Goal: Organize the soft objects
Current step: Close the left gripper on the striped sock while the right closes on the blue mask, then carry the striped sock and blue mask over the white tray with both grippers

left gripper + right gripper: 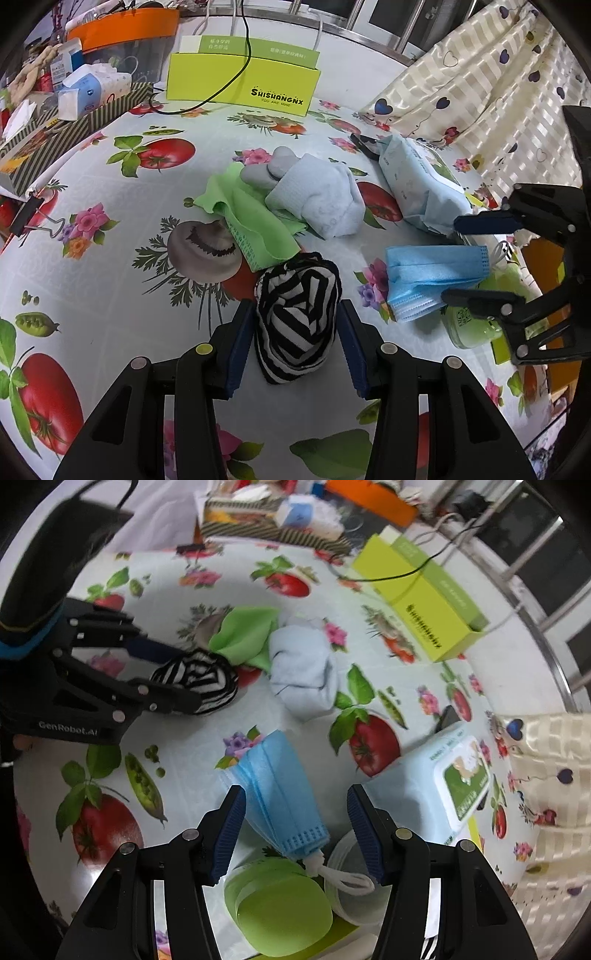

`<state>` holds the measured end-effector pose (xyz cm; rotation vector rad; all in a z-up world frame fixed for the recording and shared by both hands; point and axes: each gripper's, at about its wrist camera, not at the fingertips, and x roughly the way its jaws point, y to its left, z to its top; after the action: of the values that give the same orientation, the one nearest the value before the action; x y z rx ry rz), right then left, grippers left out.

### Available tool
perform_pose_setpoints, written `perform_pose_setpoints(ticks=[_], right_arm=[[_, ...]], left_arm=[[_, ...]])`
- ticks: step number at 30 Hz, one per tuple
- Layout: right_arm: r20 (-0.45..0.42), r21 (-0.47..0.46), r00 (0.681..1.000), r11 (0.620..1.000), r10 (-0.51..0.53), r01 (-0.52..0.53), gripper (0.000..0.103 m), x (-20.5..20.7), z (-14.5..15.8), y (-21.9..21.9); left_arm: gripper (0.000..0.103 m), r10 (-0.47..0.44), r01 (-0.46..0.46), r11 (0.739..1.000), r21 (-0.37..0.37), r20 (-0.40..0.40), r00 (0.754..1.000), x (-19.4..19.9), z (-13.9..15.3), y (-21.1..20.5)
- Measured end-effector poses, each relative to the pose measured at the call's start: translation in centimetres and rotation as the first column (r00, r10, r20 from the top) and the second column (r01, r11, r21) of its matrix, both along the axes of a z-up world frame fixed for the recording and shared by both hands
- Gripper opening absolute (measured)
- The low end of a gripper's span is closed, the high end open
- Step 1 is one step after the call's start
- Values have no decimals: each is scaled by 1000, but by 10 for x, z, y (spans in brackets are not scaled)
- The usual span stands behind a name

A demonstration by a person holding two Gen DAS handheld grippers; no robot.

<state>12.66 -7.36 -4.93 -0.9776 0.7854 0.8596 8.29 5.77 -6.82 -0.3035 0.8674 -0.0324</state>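
Observation:
My left gripper (295,343) is shut on a black-and-white striped sock roll (297,317), also seen in the right wrist view (203,679). Beyond it lie a green cloth (243,218), a grey sock (264,170) and a pale blue cloth bundle (317,199). A blue face mask (432,273) lies to the right. My right gripper (295,830) is open, its fingers on either side of the mask's (277,790) near end, above a green lidded jar (284,904).
A pale blue wet-wipes pack (436,786) lies right of the mask. A yellow-green box (240,85) stands at the back. A striped box of clutter (74,110) sits back left. A heart-print curtain (498,92) hangs at the right edge.

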Motion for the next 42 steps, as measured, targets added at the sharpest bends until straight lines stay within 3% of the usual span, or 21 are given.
perform_pose_setpoints(ticks=[4,6,8,9,10,13,18,25,34,42], right_arm=[[-22,-56,999,998,27,-28,23,-2,-10,8],[-17,-64,999,997,34,-35,18,-5,-12,10],[-10,-50,1000,998,30,-30,16,-6,-11,10],[-7,-36,1000,999,24,-24,15,-7,-9,9],[-1,-20,1000,1000,15,-15,14,-8,-7,8],[12,43,1000,999,-18,17,14,-12,3,3],[0,210,995,973,-101,99,14,-23,22,-11],[-86,434,972,870,-218,234,14,-42,44,-40],[-203,589,927,717,-315,372,14,-61,51,-78],[-199,642,913,657,-356,396,14,-76,63,-100]], left_arm=[[47,-6,6,1000,-3,6,1000,0,-1,0],[47,-9,9,1000,0,9,1000,0,-1,0],[43,-8,8,1000,7,11,1000,-1,-1,0],[31,-6,6,1000,11,7,1000,-1,-1,1],[24,-5,5,1000,8,4,1000,-1,-2,1],[17,-2,2,1000,-3,3,1000,-3,-2,3],[15,4,-3,1000,-8,27,1000,-11,5,2],[15,7,-6,1000,-14,89,996,-28,28,-2],[15,-32,34,999,-9,165,986,-43,58,-24],[15,-83,83,997,8,208,975,-48,77,-49]])
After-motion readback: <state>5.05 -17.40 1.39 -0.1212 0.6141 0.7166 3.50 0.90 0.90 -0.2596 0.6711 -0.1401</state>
